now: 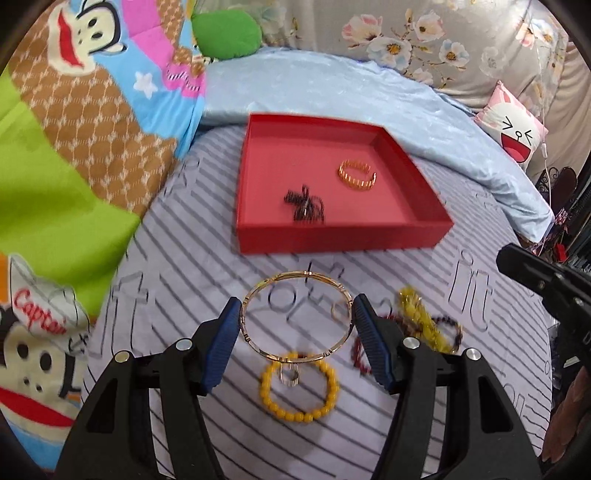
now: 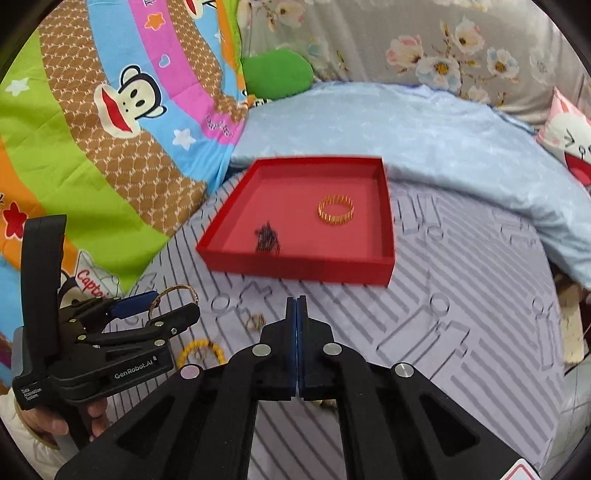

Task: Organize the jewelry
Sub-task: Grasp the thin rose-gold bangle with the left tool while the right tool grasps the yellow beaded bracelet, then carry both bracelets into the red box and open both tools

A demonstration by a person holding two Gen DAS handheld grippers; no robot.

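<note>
Left claw (image 1: 297, 325) pinching a thin gold bangle (image 1: 295, 317) above the bed — right claw (image 2: 297, 314) pressed together, nothing visible between its pads.

Bangle spans the blue pads (image 1: 225, 336), held clear of the striped sheet (image 1: 184, 258). Beneath it: yellow bead bracelet (image 1: 299, 386), a small ring (image 1: 340, 310), a tangle of yellow and dark strands (image 1: 428, 325). Beyond, the red tray (image 1: 332, 240) holds a gold cuff (image 1: 356, 173) and a dark chain (image 1: 304, 208) — well apart. Cartoon quilt (image 1: 92, 129) left, blue blanket (image 1: 332, 85) behind, floral pillow (image 1: 424, 33) further back.
</note>
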